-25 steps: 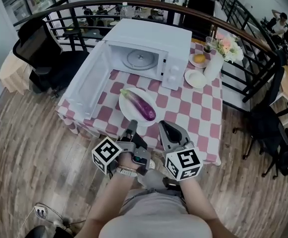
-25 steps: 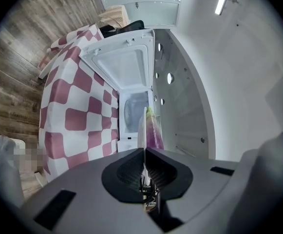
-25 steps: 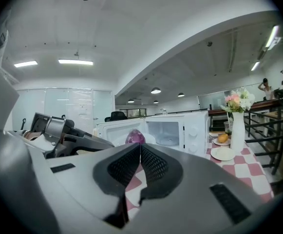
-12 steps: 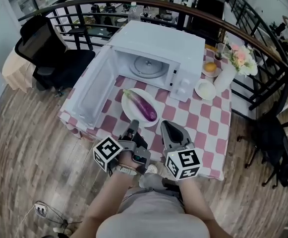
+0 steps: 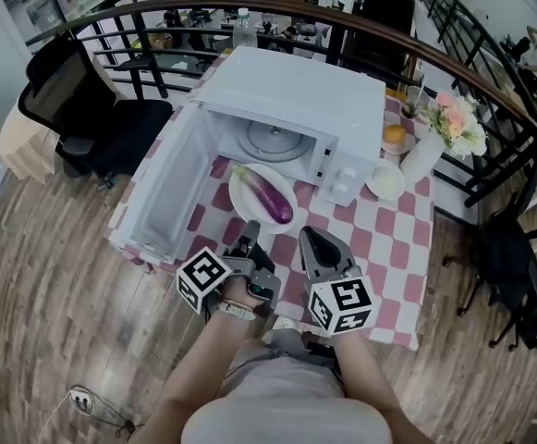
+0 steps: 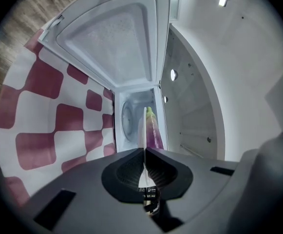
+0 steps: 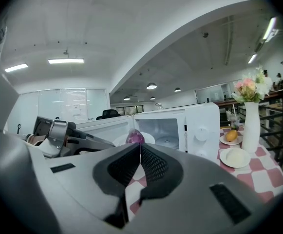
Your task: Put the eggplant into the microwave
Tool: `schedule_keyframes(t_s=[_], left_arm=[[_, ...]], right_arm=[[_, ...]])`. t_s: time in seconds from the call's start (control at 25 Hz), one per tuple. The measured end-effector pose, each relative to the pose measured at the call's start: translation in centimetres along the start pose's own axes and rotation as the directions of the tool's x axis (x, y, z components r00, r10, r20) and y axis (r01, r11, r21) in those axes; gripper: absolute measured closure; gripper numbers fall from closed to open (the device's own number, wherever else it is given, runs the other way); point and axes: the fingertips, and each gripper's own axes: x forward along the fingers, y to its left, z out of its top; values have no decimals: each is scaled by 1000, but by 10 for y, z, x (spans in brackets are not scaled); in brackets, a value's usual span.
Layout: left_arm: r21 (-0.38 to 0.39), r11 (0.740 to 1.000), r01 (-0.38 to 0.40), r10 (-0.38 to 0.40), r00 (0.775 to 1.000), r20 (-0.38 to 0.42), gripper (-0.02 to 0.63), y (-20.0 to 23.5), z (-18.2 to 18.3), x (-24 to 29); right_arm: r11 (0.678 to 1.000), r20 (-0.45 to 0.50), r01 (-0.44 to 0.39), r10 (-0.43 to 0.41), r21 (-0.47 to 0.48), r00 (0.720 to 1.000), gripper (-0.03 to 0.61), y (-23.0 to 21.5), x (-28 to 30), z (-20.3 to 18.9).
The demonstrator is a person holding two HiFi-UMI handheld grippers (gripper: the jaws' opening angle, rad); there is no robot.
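Checkered table (image 5: pixel 379 239) carrying white microwave (image 5: pixel 314 100). Door (image 5: pixel 162 197) standing wide open to the left, cavity showing only turntable, likely ready for loading. Eggplant (image 5: pixel 273 197) lying on white plate (image 5: pixel 243 185) just before cavity mouth. Left gripper (image 5: pixel 250 236) and right gripper (image 5: pixel 309 239) hovering side by side at near table edge, jaws pressed together, holding nothing. Vase (image 5: pixel 422 155), orange (image 5: pixel 395 135) and saucer (image 5: pixel 385 181) sitting right of microwave, off path. Nothing blocking cavity.

jaws together, eggplant (image 7: pixel 135 137), open microwave (image 7: pixel 202 129)
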Motion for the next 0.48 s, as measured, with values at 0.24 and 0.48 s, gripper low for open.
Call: schedule_keyframes(t_s=[0.24, 0.48], left_arm=[[-22, 1000, -20, 20, 1000, 13, 601, 8, 22, 22], [-10, 1000, -19, 19, 1000, -15, 601, 14, 40, 46]], right_arm=[[1000, 2, 10, -10, 6, 1000, 552, -6, 24, 4], [999, 11, 42, -42, 4, 999, 552, -10, 42, 6]])
